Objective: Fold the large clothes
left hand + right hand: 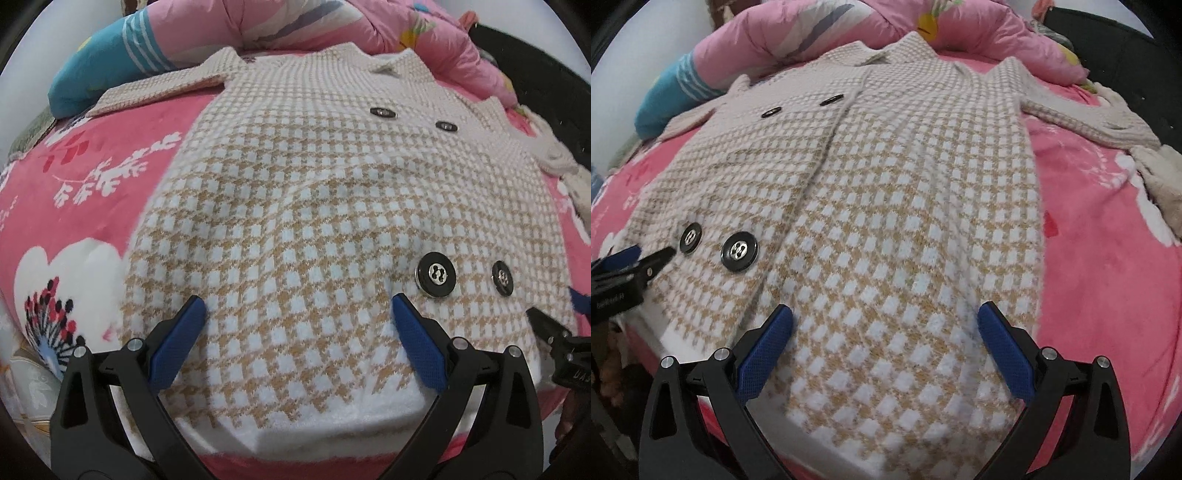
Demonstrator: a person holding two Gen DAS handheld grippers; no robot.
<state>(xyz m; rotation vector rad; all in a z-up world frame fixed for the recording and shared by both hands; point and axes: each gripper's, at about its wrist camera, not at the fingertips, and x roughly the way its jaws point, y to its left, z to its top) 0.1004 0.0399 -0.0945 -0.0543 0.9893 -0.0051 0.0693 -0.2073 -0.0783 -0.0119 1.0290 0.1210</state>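
A tan-and-white houndstooth coat with black buttons lies flat, front up, on a pink bed; it also shows in the right wrist view. Its sleeves spread to both sides. My left gripper is open, its blue pads over the hem's left half. My right gripper is open over the hem's right half. The right gripper's tip shows at the right edge of the left wrist view, and the left gripper at the left edge of the right wrist view.
A pink floral blanket covers the bed. A pink quilt and a blue striped pillow lie behind the coat's collar. The bed's near edge runs just below the hem. A dark frame stands at far right.
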